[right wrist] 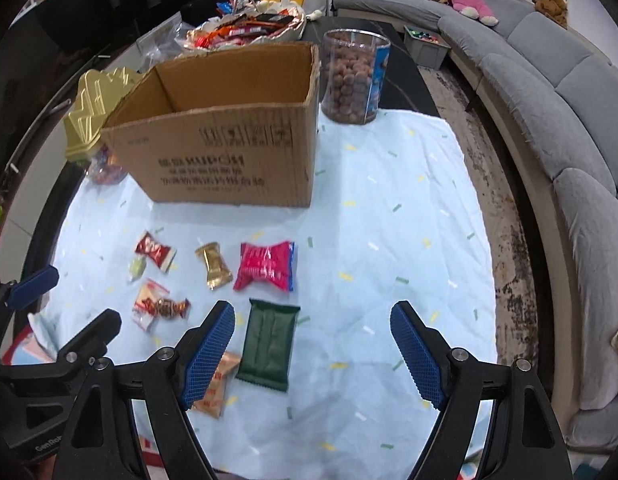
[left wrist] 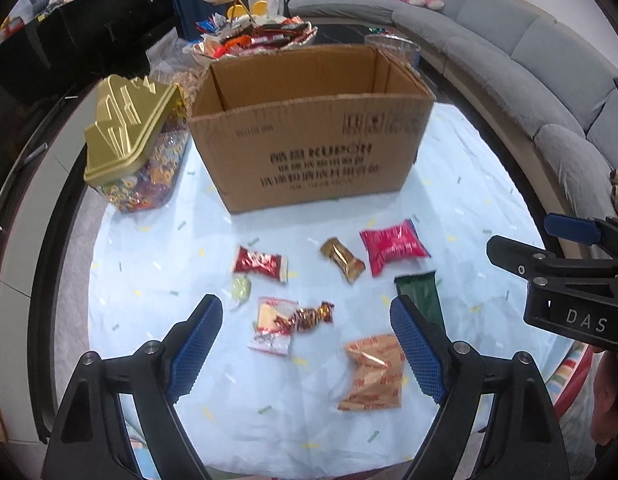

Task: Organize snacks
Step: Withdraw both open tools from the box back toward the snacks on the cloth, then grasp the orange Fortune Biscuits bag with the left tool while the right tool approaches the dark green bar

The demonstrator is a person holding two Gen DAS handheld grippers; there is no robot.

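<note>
Below, loose snacks [left wrist: 305, 316] before cardboard box [left wrist: 309, 128]

1. Brown cardboard box [left wrist: 309, 128] with dark print.
2. Pale blue cloth [right wrist: 389, 208] flecked with green, yellow and white dashes.
3. Pink-red packet [left wrist: 393, 246], gold candy [left wrist: 343, 260], dark green packet [right wrist: 269, 344].
4. Gold lid [left wrist: 129, 128], upper left.
5. Grey sofa [left wrist: 529, 64].

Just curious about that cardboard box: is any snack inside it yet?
No: the cardboard box looks empty inside, and the wrapped snacks lie on the cloth before it.
</note>
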